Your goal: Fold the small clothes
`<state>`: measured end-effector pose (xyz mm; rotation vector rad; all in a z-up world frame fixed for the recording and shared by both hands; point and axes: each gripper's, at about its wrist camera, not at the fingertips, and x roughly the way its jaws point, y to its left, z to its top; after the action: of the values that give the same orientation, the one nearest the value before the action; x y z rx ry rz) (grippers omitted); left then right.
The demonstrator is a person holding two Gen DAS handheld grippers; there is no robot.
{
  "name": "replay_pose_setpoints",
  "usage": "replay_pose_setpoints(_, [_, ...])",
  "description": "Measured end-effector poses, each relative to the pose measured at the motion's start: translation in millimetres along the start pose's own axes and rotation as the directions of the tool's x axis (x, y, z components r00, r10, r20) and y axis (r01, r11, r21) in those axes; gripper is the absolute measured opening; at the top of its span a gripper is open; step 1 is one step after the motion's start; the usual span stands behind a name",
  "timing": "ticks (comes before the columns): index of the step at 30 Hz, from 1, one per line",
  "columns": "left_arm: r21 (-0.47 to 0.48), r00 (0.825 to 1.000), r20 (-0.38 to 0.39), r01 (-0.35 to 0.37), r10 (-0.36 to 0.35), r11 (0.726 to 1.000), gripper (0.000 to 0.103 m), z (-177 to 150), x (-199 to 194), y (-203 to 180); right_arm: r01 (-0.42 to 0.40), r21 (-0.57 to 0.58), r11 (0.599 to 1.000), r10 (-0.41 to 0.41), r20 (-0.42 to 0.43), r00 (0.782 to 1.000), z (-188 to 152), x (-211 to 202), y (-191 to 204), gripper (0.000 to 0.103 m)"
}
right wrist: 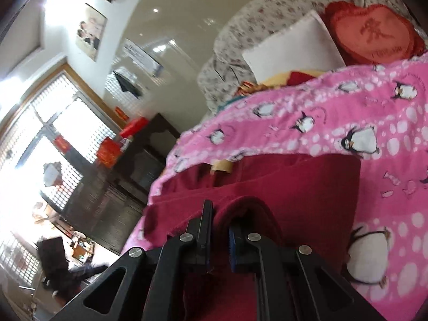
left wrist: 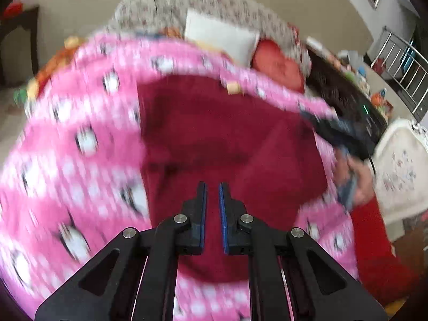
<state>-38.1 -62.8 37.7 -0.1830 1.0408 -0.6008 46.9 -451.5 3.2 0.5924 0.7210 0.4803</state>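
The dark red soft-knit garment [left wrist: 214, 139] lies spread on a pink fleece blanket printed with white dots and black-and-white penguins [left wrist: 80, 139]; the blanket surrounds it on the left, right and far sides.

Left gripper [left wrist: 212, 187]: black jaws with blue pads, standing slightly apart with a narrow gap between them, nothing gripped. It hangs over the near middle of the garment. The left wrist view is motion-blurred.

Right gripper [right wrist: 220, 214]: jaws clenched on a raised fold of the garment [right wrist: 267, 187], which bulges up between and over the fingertips. The right finger is largely covered by cloth.

Beyond the blanket, at the far side:
- a flat white rectangular cushion [left wrist: 222, 36], propped up;
- a red heart-shaped cushion with a frilled edge [right wrist: 371, 32], just to its right;
- a floral-print padded backrest [left wrist: 214, 0] behind both.

A dark wooden cabinet [right wrist: 139, 165] stands to the left in the right wrist view.

No containers are visible in either view.
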Motion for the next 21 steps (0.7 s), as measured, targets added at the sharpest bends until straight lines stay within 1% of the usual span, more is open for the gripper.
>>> replay_pose_setpoints(2, [-0.027,0.998,-0.055,0.035,-0.036,0.999,0.007,-19,7,-1,-0.013,0.040,0.999,0.013,0.000,1.000,-3,7,-8,0.009])
replay_pose_setpoints(4, [-0.067,0.990,-0.125,0.062,-0.070,0.996,0.007,-42,16,-5,-0.028,0.072,0.997,0.028,0.002,1.000,-7,11,-15,0.009])
replay_pose_setpoints(6, [-0.114,0.980,-0.159,0.098,-0.115,0.989,0.007,-63,21,-11,-0.048,0.091,0.995,0.047,0.009,0.999,-10,10,-19,0.009])
replay_pose_setpoints(8, [-0.159,0.973,-0.175,0.126,-0.154,0.979,0.007,-79,26,-19,-0.089,0.099,0.991,0.087,0.030,0.996,-15,6,-25,0.009])
replay_pose_setpoints(9, [-0.177,0.967,-0.180,0.147,-0.179,0.973,0.009,-87,27,-24,-0.102,0.104,0.989,0.099,0.038,0.994,-16,6,-27,0.009])
replay_pose_setpoints(10, [-0.191,0.963,-0.188,0.159,-0.195,0.969,0.015,-92,29,-28,-0.111,0.112,0.987,0.107,0.044,0.993,-18,5,-28,0.009])
replay_pose_setpoints(11, [-0.204,0.958,-0.196,0.167,-0.207,0.965,0.020,-101,33,-33,-0.116,0.117,0.986,0.112,0.045,0.993,-18,4,-29,0.009])
replay_pose_setpoints(13, [-0.215,0.963,-0.198,0.141,-0.185,0.966,0.039,-106,37,-42,-0.119,0.116,0.986,0.114,0.042,0.993,-18,5,-27,0.009])
replay_pose_setpoints(14, [-0.214,0.966,-0.195,0.128,-0.171,0.968,0.043,-109,40,-47,-0.122,0.117,0.986,0.118,0.039,0.992,-18,4,-27,0.010])
replay_pose_setpoints(15, [-0.211,0.969,-0.181,0.131,-0.170,0.969,0.046,-110,42,-52,-0.127,0.120,0.985,0.123,0.041,0.992,-17,5,-27,0.010])
replay_pose_setpoints(16, [-0.214,0.970,-0.165,0.139,-0.176,0.967,0.048,-110,45,-57,-0.134,0.126,0.983,0.130,0.043,0.991,-17,5,-27,0.010])
replay_pose_setpoints(19, [-0.238,0.970,-0.139,0.163,-0.199,0.958,0.048,-105,58,-66,-0.158,0.147,0.976,0.153,0.047,0.987,-18,5,-30,0.010])
replay_pose_setpoints(21, [-0.266,0.976,-0.117,0.149,-0.185,0.953,0.048,-102,68,-68,-0.163,0.153,0.975,0.158,0.045,0.986,-19,5,-30,0.010])
